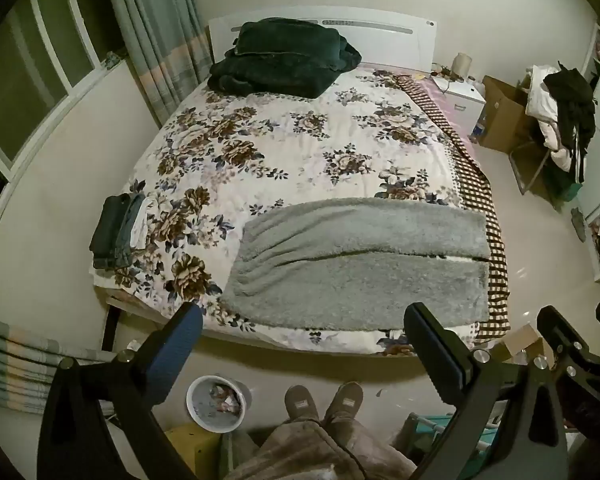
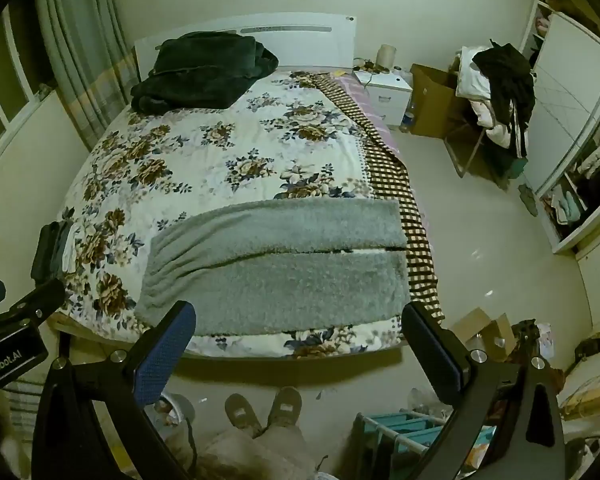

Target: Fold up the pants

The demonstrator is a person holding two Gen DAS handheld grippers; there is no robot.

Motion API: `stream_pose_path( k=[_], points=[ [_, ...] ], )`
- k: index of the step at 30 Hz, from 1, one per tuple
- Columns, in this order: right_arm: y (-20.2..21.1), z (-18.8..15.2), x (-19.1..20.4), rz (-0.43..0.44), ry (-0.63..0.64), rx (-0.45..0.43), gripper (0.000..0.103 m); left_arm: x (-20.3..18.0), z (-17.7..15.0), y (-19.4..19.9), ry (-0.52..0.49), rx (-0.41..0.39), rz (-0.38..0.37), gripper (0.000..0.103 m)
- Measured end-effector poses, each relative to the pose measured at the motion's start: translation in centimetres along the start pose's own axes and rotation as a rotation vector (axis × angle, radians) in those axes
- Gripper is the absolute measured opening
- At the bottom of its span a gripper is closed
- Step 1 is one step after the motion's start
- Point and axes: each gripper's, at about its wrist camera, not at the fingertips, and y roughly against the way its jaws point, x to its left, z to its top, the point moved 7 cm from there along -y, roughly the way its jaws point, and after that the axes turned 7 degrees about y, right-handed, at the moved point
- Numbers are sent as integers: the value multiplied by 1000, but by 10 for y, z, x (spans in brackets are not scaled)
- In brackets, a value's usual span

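Grey fleece pants (image 1: pixel 360 264) lie flat across the foot of the bed, legs side by side, waistband at the left; they also show in the right wrist view (image 2: pixel 276 268). My left gripper (image 1: pixel 300 344) is open and empty, held high above the bed's near edge. My right gripper (image 2: pixel 300 344) is open and empty too, at the same height, to the right of the left one. Neither touches the pants.
The floral bedspread (image 1: pixel 300 148) covers the bed. A dark green blanket (image 1: pixel 284 60) lies at the headboard. A stack of folded clothes (image 1: pixel 118 230) sits at the left edge. A white bin (image 1: pixel 216 404) and my feet (image 1: pixel 324 400) are on the floor below.
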Motion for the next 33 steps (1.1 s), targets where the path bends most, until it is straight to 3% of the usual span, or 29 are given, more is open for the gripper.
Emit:
stream_pose_path(
  k=[33],
  points=[
    [6,-10,1,21,3,12,103,-13,0,6,5,3,-13,103]
  ],
)
